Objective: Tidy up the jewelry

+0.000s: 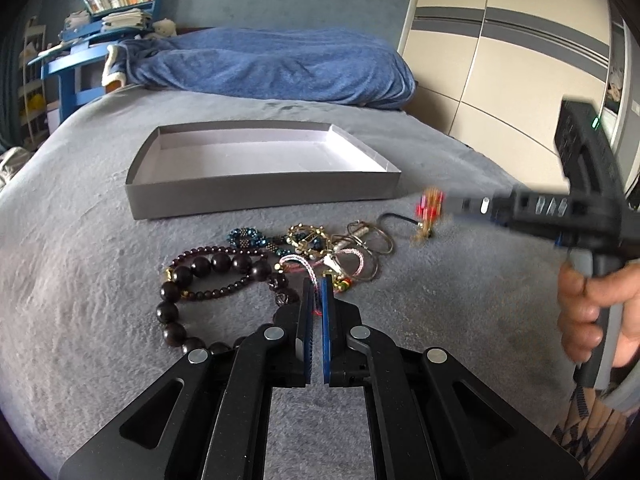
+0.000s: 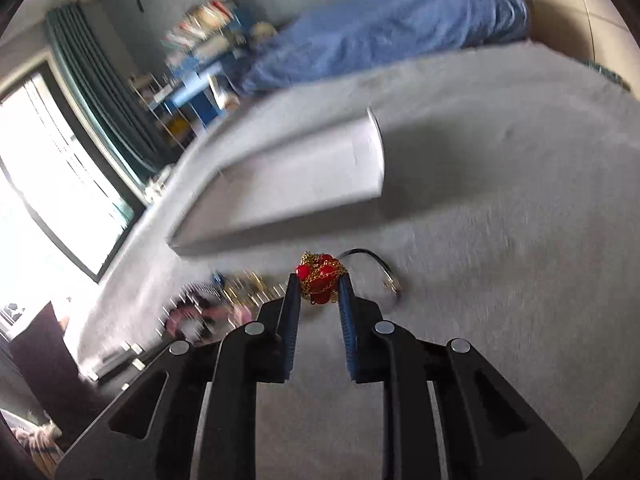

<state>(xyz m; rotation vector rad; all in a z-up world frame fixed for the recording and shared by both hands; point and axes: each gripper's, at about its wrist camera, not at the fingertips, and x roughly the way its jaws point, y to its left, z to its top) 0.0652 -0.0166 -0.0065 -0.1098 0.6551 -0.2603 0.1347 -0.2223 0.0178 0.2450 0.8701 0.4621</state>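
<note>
A pile of jewelry (image 1: 320, 248) lies on the grey bed cover in front of an open grey box (image 1: 260, 168): a dark bead necklace (image 1: 208, 280), blue beaded pieces, gold pieces, metal rings and a pink-white braided bracelet (image 1: 304, 264). My left gripper (image 1: 318, 280) is shut on a thin strand of the braided bracelet. My right gripper (image 2: 319, 280) is shut on a red-bead and gold-chain piece (image 2: 320, 278) and holds it above the cover; it shows blurred in the left wrist view (image 1: 430, 208). A black cord loop (image 2: 372, 264) lies beside it.
A blue blanket (image 1: 272, 64) is heaped at the far end of the bed. A blue shelf with books (image 1: 116, 4) stands at the back left. A cream wardrobe (image 1: 500, 60) stands to the right. The box (image 2: 300, 184) is blurred in the right wrist view.
</note>
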